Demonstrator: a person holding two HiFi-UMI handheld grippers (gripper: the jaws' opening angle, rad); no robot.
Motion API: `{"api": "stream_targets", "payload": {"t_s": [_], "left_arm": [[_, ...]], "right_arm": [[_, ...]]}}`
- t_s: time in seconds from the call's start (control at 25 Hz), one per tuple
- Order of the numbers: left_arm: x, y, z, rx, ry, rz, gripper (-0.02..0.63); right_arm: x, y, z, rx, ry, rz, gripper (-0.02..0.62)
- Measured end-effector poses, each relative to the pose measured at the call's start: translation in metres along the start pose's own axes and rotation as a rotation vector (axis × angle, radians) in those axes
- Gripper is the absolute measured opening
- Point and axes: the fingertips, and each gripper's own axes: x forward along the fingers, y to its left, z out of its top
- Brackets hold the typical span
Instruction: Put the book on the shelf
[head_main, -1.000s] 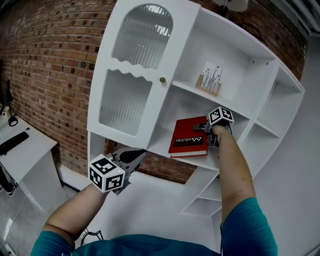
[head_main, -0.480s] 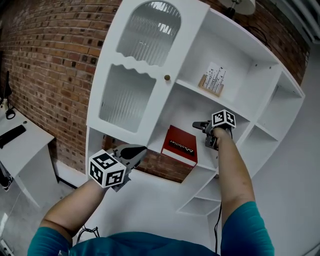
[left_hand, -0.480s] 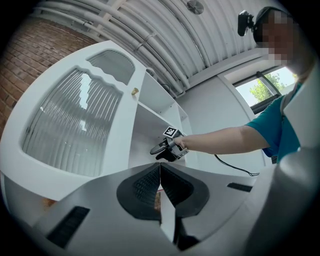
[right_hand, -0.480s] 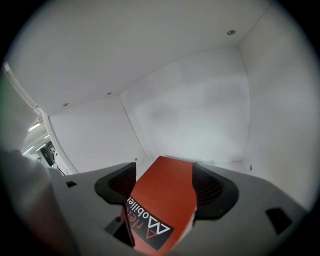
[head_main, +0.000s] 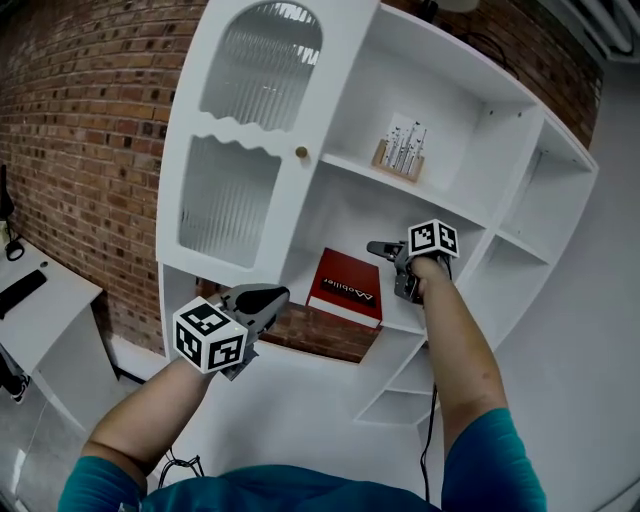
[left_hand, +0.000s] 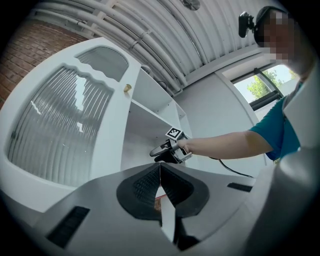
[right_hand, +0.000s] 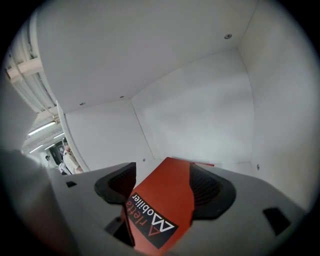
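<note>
**Red book lies on white shelf, hand-held gripper open beside it**

The red book (head_main: 345, 288), its black title band facing up, lies in a middle compartment of the white shelf (head_main: 340, 220). That compartment is one level below a small wooden holder of cards (head_main: 398, 148) and just right of the ribbed-glass door (head_main: 225, 200). The right hand-held gripper (head_main: 396, 268) hangs at the book's right edge with its jaws spread wide. The right gripper view shows the book (right_hand: 162, 200) in the gap between the pads of the right hand-held gripper (right_hand: 162, 175), its far end pointing at the compartment's back wall (right_hand: 200, 110). The left hand-held gripper (head_main: 262, 298) is held low, well apart from the book and in front of the brick wall (head_main: 90, 120). Its jaws are pressed together on nothing, as the left gripper view (left_hand: 160, 187) shows.
</note>
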Motion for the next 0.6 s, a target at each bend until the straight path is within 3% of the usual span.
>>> {"api": "stream_targets", "payload": {"t_s": [0.6], "left_arm": [[0.021, -0.008, 0.005, 0.035, 0.016, -0.01, 0.017]], "right_arm": [[-0.031, 0.014, -0.022, -0.029, -0.088, 0.138, 0.321]]}}
